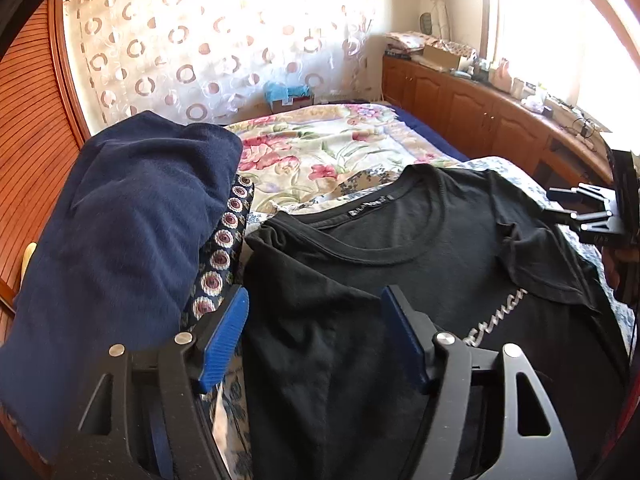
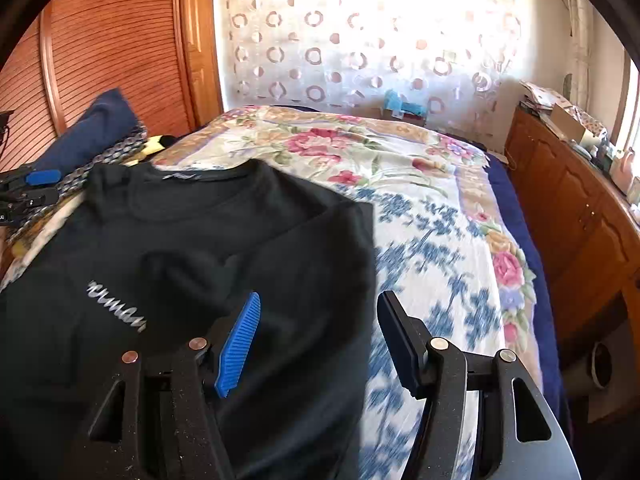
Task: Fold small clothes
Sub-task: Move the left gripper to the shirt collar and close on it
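Note:
A black T-shirt [image 1: 400, 280] with silver lettering lies front up on the bed, both sleeves folded in over the chest; it also shows in the right wrist view [image 2: 240, 248]. My left gripper [image 1: 314, 306] is open and empty, hovering over the shirt's left side. My right gripper [image 2: 318, 312] is open and empty over the shirt's right edge, one finger over the shirt, the other over the bedspread. The right gripper shows at the right edge of the left wrist view [image 1: 592, 216]; the left gripper shows at the left edge of the right wrist view [image 2: 36, 188].
A floral bedspread [image 2: 400, 168] covers the bed. A navy garment [image 1: 128, 232] and a patterned cloth [image 1: 224, 248] are piled at the shirt's left. A wooden cabinet [image 2: 580, 216] with clutter runs along the right. A louvred wooden wardrobe [image 2: 112, 40] stands at the left.

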`<state>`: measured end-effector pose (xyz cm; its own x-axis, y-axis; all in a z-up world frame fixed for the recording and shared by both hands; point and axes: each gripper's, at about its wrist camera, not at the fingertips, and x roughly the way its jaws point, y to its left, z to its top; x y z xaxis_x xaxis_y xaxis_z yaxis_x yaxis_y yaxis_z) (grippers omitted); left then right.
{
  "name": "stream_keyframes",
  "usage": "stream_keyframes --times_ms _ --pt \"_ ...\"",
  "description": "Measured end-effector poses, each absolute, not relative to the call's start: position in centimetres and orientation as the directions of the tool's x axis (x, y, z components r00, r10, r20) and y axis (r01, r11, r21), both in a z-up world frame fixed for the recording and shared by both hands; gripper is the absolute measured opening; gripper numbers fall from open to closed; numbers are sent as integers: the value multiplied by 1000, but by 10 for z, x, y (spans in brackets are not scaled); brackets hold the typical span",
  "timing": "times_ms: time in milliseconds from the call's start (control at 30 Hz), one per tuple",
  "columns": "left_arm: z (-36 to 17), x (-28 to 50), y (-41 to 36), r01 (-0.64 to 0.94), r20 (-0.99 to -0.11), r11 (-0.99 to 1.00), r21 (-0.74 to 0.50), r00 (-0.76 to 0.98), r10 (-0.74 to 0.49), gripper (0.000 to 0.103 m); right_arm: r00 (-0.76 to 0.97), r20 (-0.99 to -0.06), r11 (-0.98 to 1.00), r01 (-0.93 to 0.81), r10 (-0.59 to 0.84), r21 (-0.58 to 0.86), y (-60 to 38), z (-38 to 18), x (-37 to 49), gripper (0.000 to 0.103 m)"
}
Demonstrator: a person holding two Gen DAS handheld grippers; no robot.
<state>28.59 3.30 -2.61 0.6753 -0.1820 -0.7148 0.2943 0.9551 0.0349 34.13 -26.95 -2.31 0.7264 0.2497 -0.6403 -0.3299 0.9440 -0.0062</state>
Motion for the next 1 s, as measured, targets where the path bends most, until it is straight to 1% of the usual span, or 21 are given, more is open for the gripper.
stream_keyframes --times_ms 67,167,233,300,433,567,600,633,667,733,900,967,1000 --pt "-29 293 34 292 -720 956 36 671 -178 68 721 -647 947 -322 247 2 -271 -25 356 63" --pt "-33 300 35 288 -731 956 46 663 -165 62 703 -664 946 -324 253 18 -269 -29 376 63" --pt "-37 306 34 280 -738 958 60 658 -146 56 694 -680 948 -319 238 6 -267 -34 390 63" --pt "-40 311 34 281 -744 958 65 653 -141 54 683 -694 950 -313 228 3 -267 -38 402 63" --pt "-44 319 31 277 -757 956 101 644 -107 54 654 -712 943 -332 257 35 -265 -42 416 63" --pt "-48 327 25 286 -767 950 122 635 -92 54 652 -707 937 -346 273 43 -268 -40 418 63" --pt "-49 329 22 289 -770 948 131 632 -86 51 654 -705 936 -349 274 40 -269 -40 418 63" --pt "-50 330 20 291 -773 946 140 630 -79 45 654 -705 935 -352 274 36 -269 -40 418 64" --pt "-52 332 19 289 -777 945 154 626 -65 43 655 -704 936 -351 274 38 -270 -40 417 64" --pt "-55 334 18 278 -782 946 168 622 -44 43 655 -705 935 -352 273 36 -270 -41 417 64" --pt "-61 338 22 266 -791 950 161 610 -37 42 656 -706 936 -349 268 31 -268 -41 415 65" --pt "-60 337 23 262 -788 951 162 614 -34 23 656 -707 937 -349 265 27 -268 -42 415 65" --pt "-59 337 23 257 -786 953 163 617 -32 10 656 -707 937 -349 263 24 -266 -42 414 65"
